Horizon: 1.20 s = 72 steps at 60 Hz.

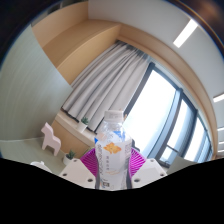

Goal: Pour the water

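A clear plastic water bottle with a white and orange label and a white cap stands between my fingers. My gripper is shut on it: the magenta pads press on both sides of the label. The bottle is held lifted and the view is tilted up toward the ceiling. The bottle's lower part is hidden below the fingers. No cup or other vessel shows.
Grey curtains hang beside a large bright window. A white chair stands by the wall at the left. Ceiling light strips run above.
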Each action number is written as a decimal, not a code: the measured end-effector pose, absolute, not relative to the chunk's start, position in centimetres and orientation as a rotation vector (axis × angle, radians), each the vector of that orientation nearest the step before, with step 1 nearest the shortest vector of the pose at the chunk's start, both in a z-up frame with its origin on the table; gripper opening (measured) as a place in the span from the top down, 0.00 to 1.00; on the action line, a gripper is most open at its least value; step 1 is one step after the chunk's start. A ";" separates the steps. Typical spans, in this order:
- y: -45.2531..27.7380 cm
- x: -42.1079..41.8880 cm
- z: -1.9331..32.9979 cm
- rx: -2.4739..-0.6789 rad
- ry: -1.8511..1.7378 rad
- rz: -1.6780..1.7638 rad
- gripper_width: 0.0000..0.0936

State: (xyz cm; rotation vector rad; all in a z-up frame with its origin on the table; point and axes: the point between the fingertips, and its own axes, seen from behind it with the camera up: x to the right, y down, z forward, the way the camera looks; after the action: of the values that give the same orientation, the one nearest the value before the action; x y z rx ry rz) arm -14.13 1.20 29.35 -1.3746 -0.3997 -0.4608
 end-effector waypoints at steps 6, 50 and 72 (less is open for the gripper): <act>1.5 -12.7 28.2 -1.430 -0.241 -0.283 0.62; 2.9 -8.3 11.8 -1.698 -0.045 0.015 0.58; -1.2 -8.3 9.7 -1.802 0.009 0.055 0.08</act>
State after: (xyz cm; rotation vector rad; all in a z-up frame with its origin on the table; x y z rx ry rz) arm -8.30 -1.17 9.69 -1.8020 0.0086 0.0545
